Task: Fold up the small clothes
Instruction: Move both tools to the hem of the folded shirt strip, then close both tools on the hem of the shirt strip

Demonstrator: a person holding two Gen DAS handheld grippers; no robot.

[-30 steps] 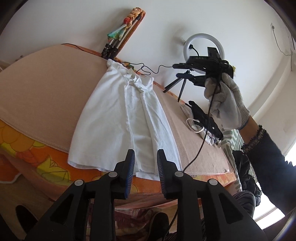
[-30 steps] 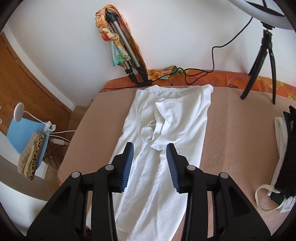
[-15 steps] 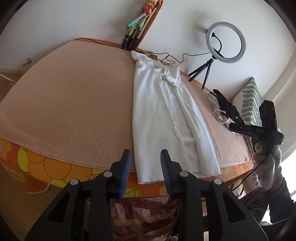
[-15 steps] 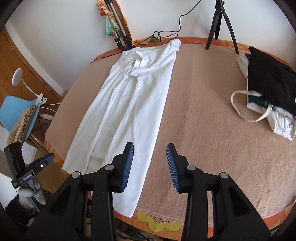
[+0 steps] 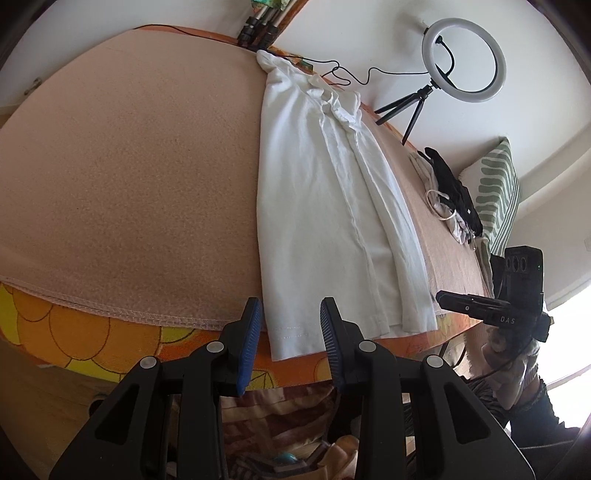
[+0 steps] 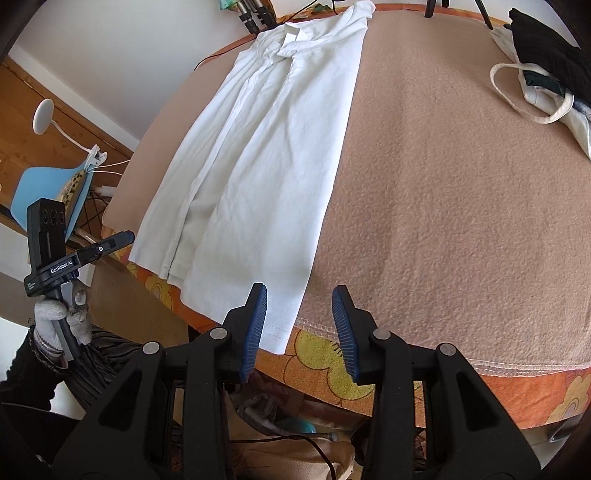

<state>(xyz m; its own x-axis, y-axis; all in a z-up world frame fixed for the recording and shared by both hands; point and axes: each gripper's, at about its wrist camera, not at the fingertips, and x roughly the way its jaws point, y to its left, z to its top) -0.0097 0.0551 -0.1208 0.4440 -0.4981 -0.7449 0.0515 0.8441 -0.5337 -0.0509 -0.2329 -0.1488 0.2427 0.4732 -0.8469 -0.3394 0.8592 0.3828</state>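
A white collared shirt [image 5: 325, 206] lies stretched lengthwise on the peach blanket [image 5: 129, 177] that covers the bed, its collar at the far edge near the folded tripod legs [image 5: 258, 31] and its hem hanging just over the near edge of the blanket, above the orange flowered sheet [image 5: 74, 332]. The sides of the shirt already appear turned in toward the middle, making a long narrow strip, so the lengthwise folding looks done; the crosswise folds, hem toward collar, seem to be what is left. The left tongs [image 5: 290, 325] are spread, empty, and hover over the hem corner on that side of the shirt, with the cloth showing in the gap but not touched by the pads. The right tongs [image 6: 299, 321] are likewise spread and empty, poised just beyond the other hem corner, where the shirt's edge meets the blanket's stitched border. Each gloved hand [image 6: 59, 314] grips its tool handle off the bed's near edge. Well away from the shirt, by the striped pillow [image 5: 496, 192], sit a dark garment [image 6: 546, 51] and a pale tote bag [image 6: 532, 96], seemingly waiting their turn. A ring light [image 5: 463, 61] stands beyond the collar end.
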